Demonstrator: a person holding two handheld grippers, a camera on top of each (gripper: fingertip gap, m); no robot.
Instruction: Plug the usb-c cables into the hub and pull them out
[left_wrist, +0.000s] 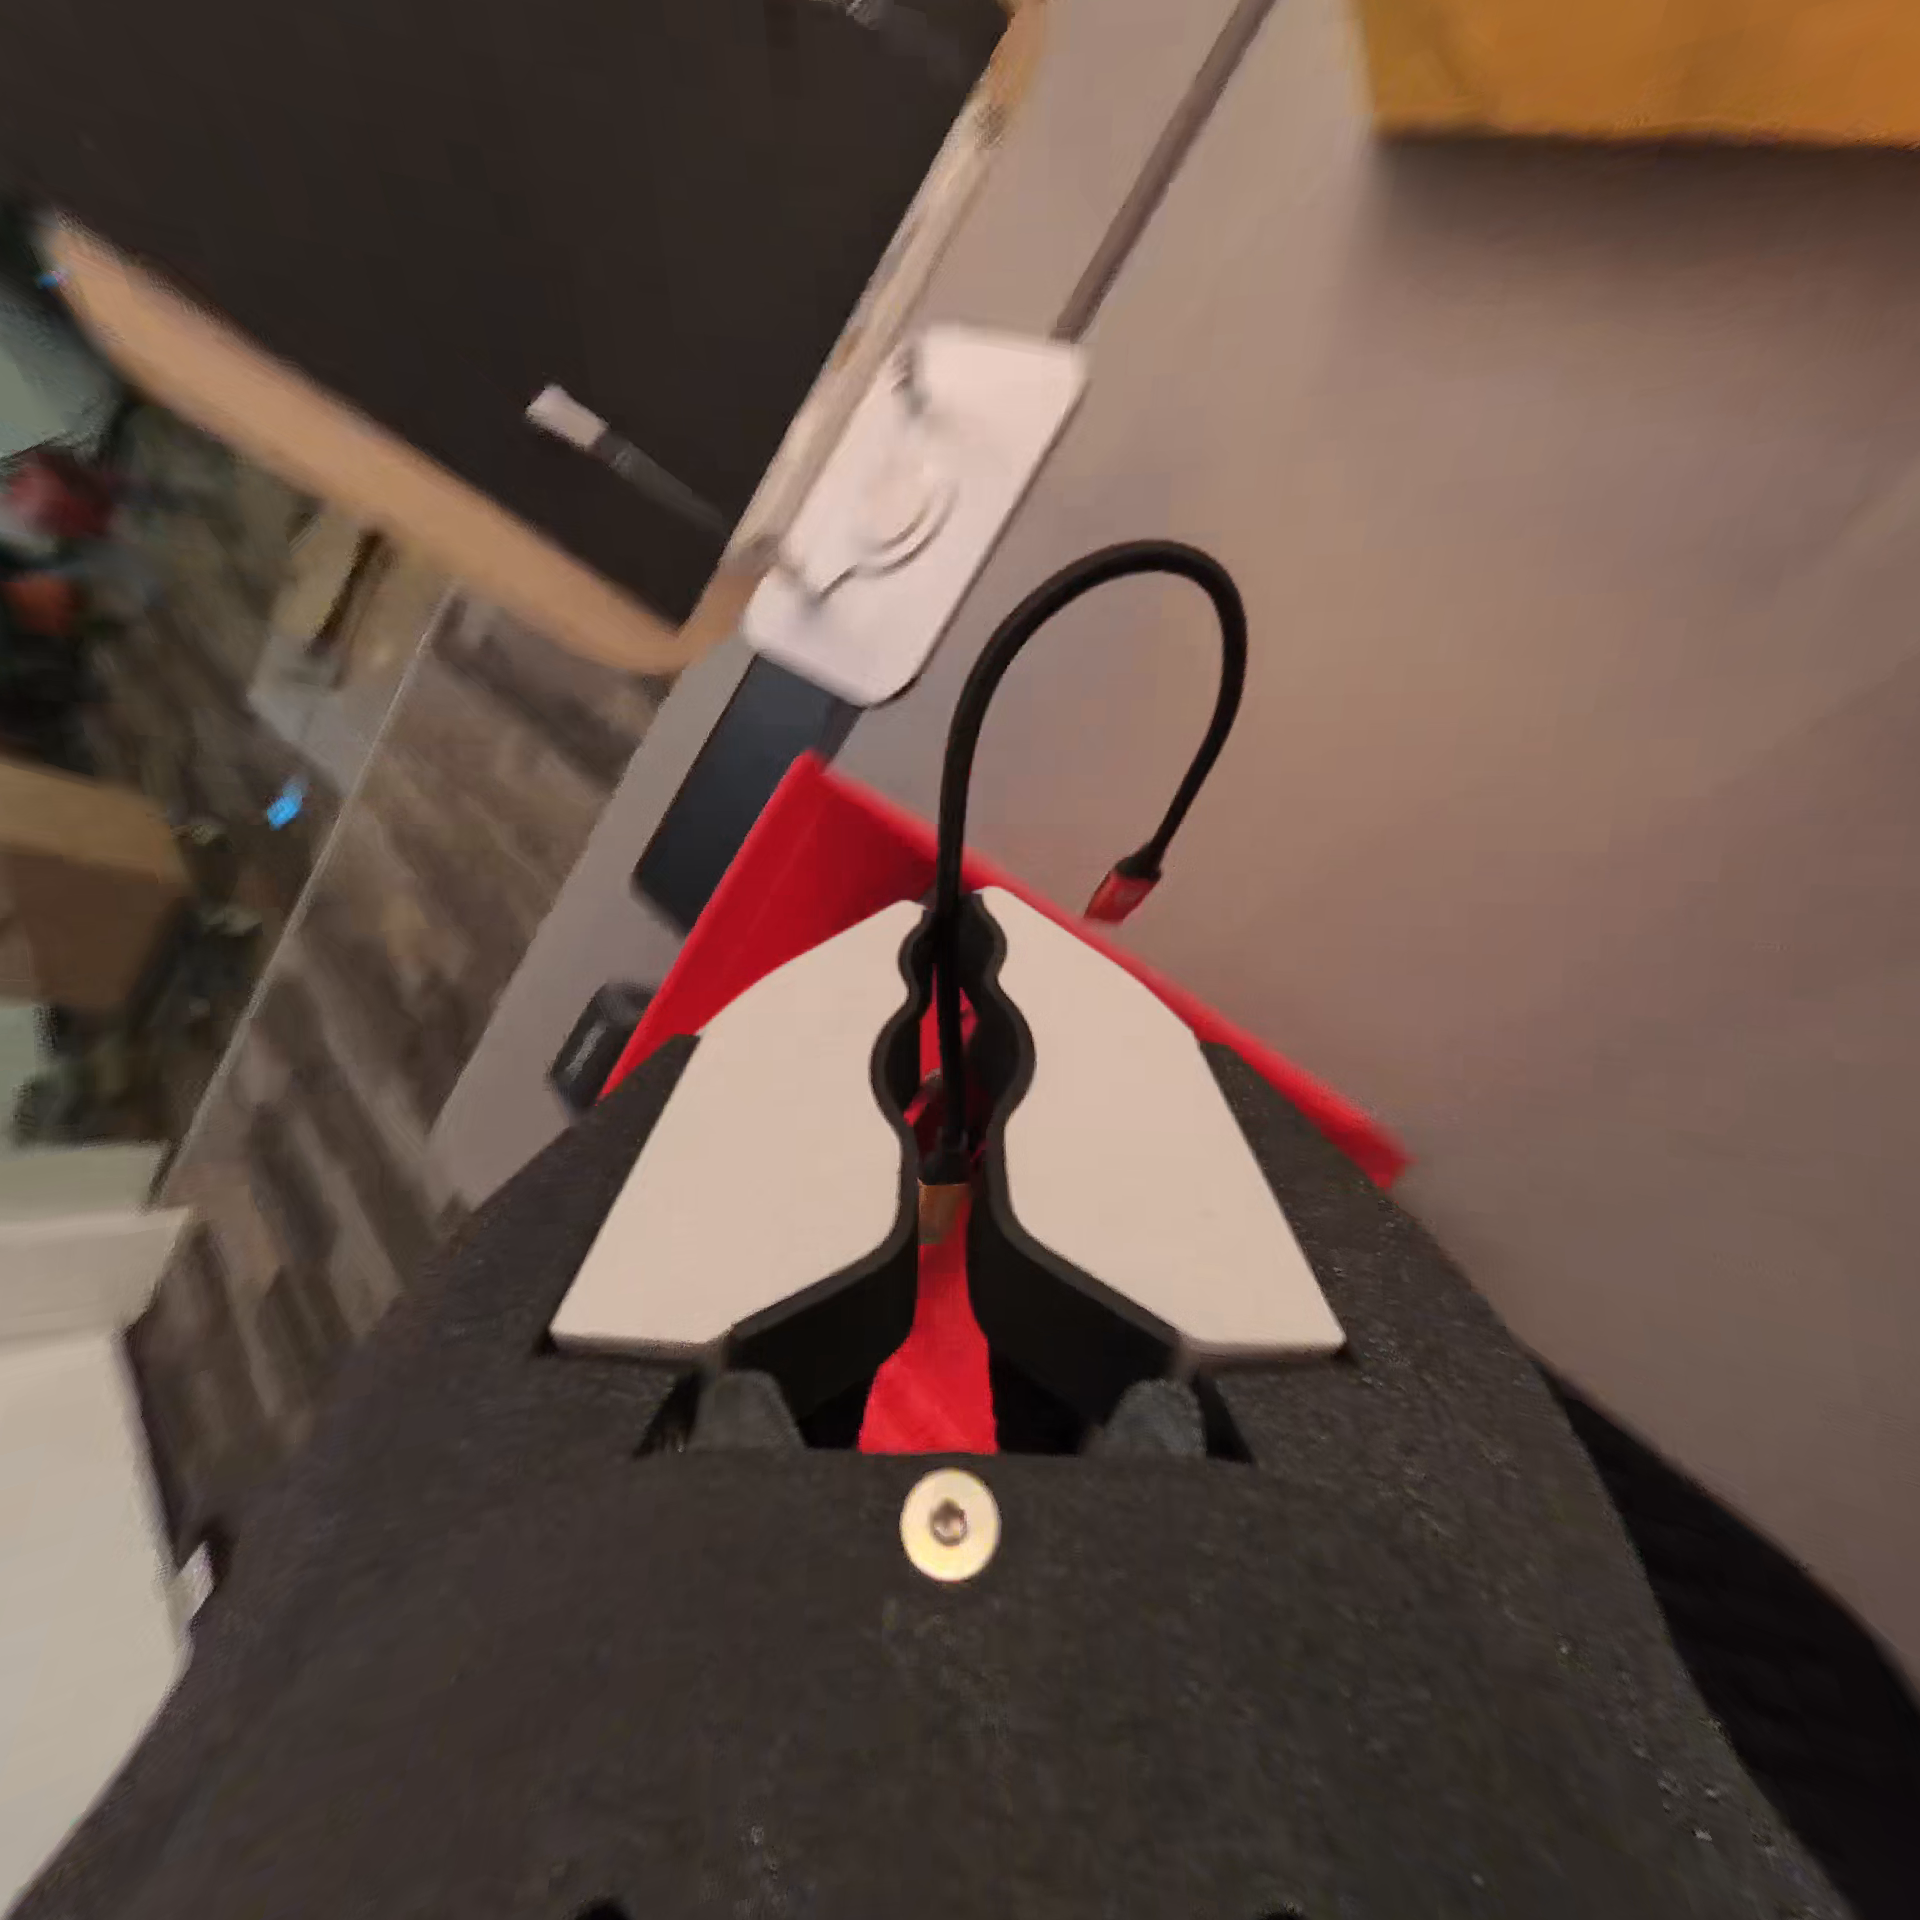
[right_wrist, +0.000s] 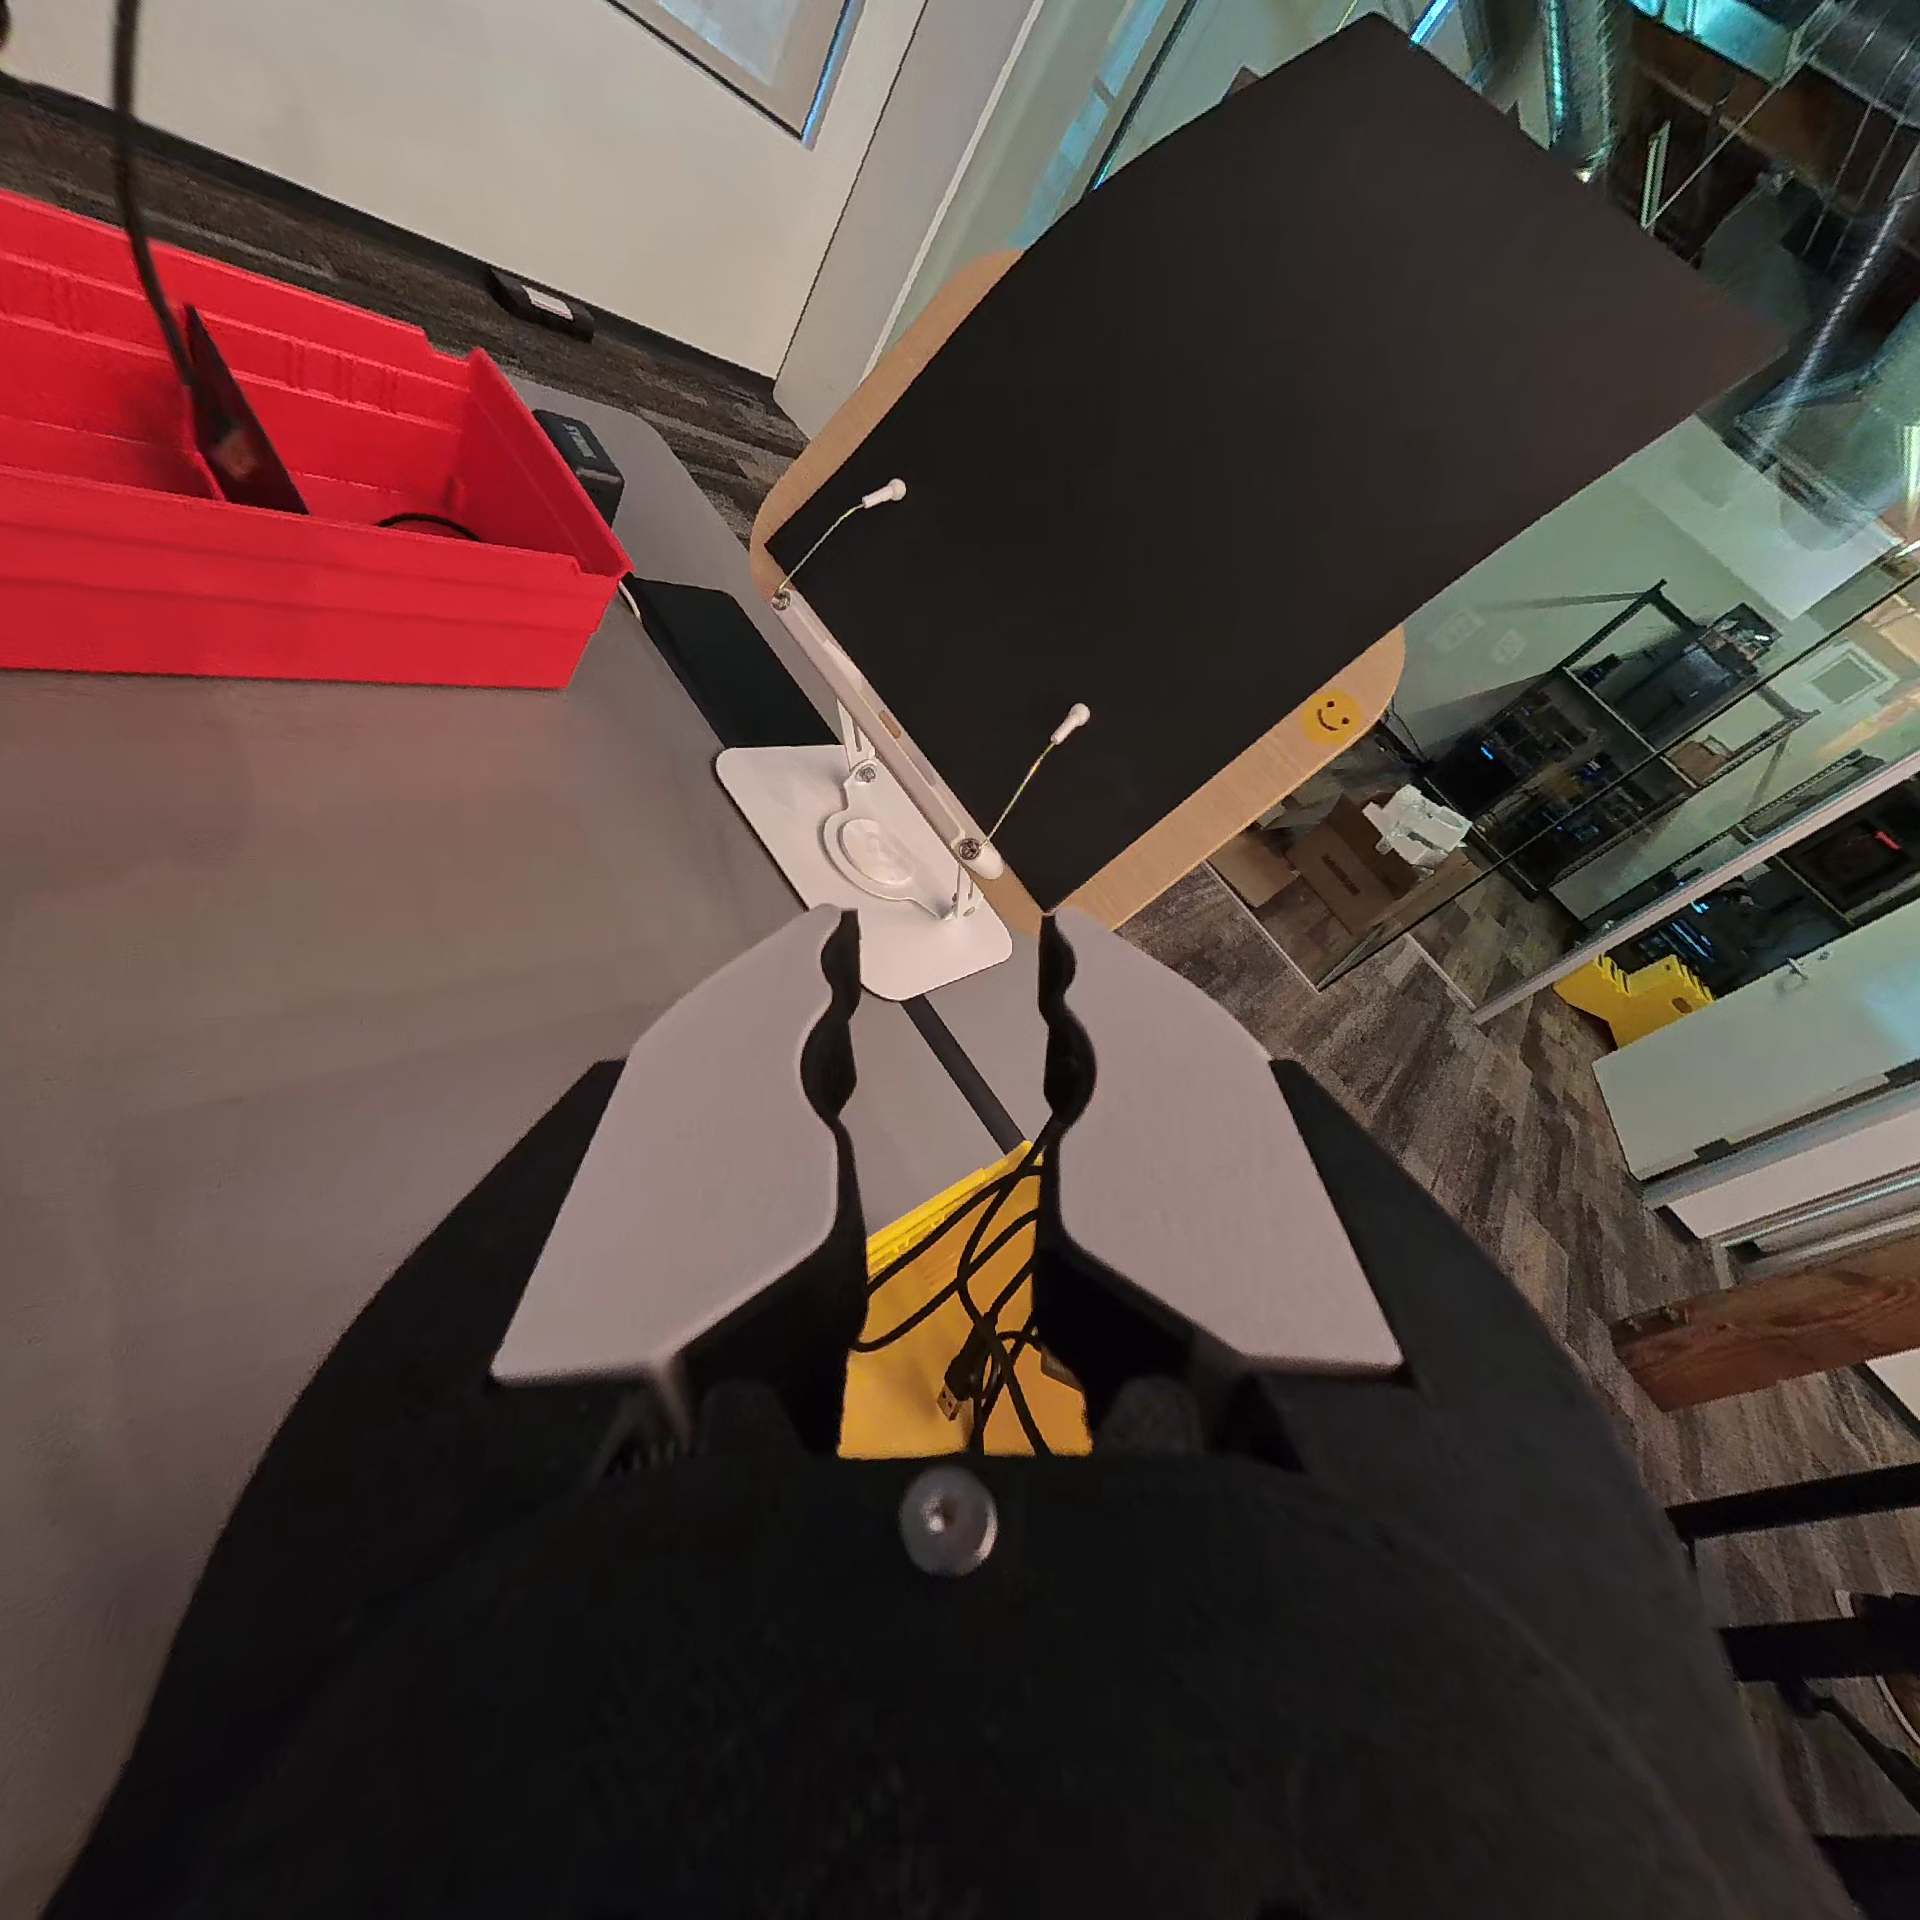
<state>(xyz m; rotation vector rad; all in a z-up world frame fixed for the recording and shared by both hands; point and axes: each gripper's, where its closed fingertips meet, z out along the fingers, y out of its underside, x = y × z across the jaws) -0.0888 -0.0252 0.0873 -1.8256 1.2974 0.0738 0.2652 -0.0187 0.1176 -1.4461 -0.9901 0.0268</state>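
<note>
In the left wrist view, my left gripper (left_wrist: 954, 906) is shut on a thin black cable (left_wrist: 1101, 556) over the red bin (left_wrist: 790, 883). The cable rises out of the fingertips, loops over and hangs down to a free red plug (left_wrist: 1124, 885). Its other plug end (left_wrist: 940, 1210) lies between the fingers, behind the tips. In the right wrist view, my right gripper (right_wrist: 945, 935) is open and empty, above a yellow bin (right_wrist: 914, 1340) that holds loose black cables (right_wrist: 982, 1351). The red bin (right_wrist: 312, 603) shows at upper left with a black cable (right_wrist: 140, 208) running down into it.
A black board with a wooden rim (right_wrist: 1247, 499) stands tilted on a white base plate (right_wrist: 914, 935) at the grey table's (right_wrist: 312, 935) edge. A dark flat slab (left_wrist: 738, 790) and a small black box (right_wrist: 577, 447) lie beside the red bin. Carpeted floor lies beyond. The left gripper's tips are roughly 35 cm from the right gripper's.
</note>
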